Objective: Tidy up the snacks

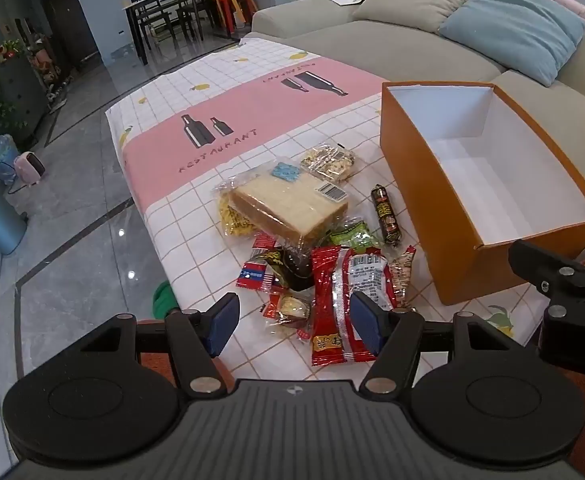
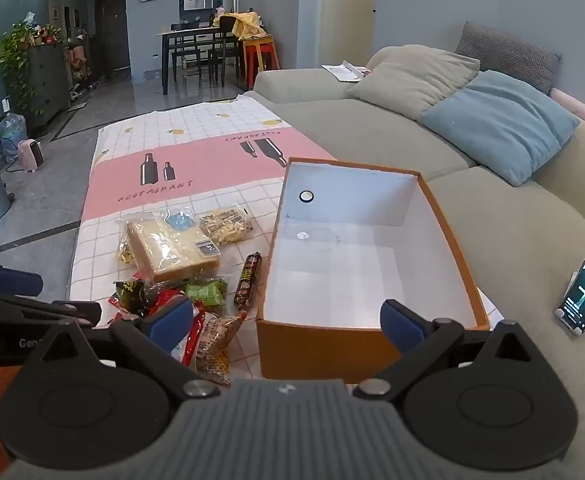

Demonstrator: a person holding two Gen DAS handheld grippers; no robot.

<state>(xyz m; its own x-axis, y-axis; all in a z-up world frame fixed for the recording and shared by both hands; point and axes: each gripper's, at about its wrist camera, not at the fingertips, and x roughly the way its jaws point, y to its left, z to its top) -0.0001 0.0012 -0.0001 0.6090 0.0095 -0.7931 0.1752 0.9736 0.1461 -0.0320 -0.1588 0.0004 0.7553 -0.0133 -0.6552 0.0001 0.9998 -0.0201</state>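
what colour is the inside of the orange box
White. The inside of the box is plain white against its orange outer walls, best seen in the right wrist view.

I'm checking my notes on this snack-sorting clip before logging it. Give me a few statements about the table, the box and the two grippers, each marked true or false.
1. The orange box has snacks in it. False: its white inside holds no snacks; they all lie on the tablecloth.
2. The left gripper is open and holds nothing. True.
3. The bread pack stands upright in the box. False: it lies flat on the cloth, in the snack pile beside the box.
4. The dark sausage stick lies between the bread pack and the box. True.
5. The right gripper is shut on a red packet. False: it is open and empty.
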